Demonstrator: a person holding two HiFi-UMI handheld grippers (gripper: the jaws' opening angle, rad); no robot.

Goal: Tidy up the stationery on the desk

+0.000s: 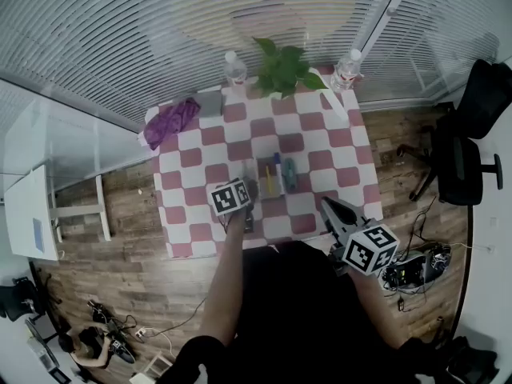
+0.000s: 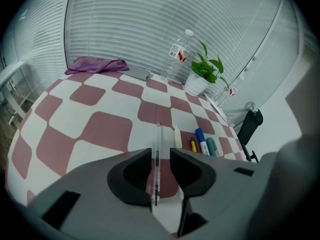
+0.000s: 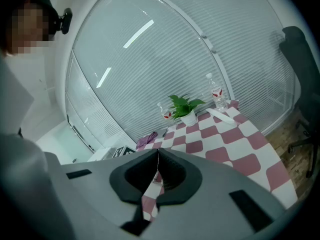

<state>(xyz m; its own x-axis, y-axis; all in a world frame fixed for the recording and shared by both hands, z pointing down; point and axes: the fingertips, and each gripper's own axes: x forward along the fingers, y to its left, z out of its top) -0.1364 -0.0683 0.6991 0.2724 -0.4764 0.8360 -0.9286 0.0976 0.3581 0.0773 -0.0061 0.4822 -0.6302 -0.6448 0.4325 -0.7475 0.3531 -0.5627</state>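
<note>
My left gripper [image 2: 160,151] points down at the checked table [image 2: 105,129], jaws open. A thin clear pen [image 2: 158,139] lies lengthwise in the gap, close to the left jaw, with neither pad pressing on it. Just right of it lie a white stick [image 2: 177,136], a yellow pen [image 2: 193,145], a blue marker [image 2: 201,139] and a teal marker [image 2: 212,146], side by side. The head view shows this gripper [image 1: 249,211] near the table's front edge, below that row of stationery [image 1: 274,174]. My right gripper [image 3: 158,152] is shut on nothing, held at the table's front right corner [image 1: 337,209].
At the table's far edge stand a potted plant [image 1: 282,68] and two water bottles [image 1: 235,69] [image 1: 346,70]. A purple cloth [image 1: 170,120] lies at the far left corner. A black office chair [image 1: 468,134] stands right of the table. Cables and gear lie on the wooden floor [image 1: 416,266].
</note>
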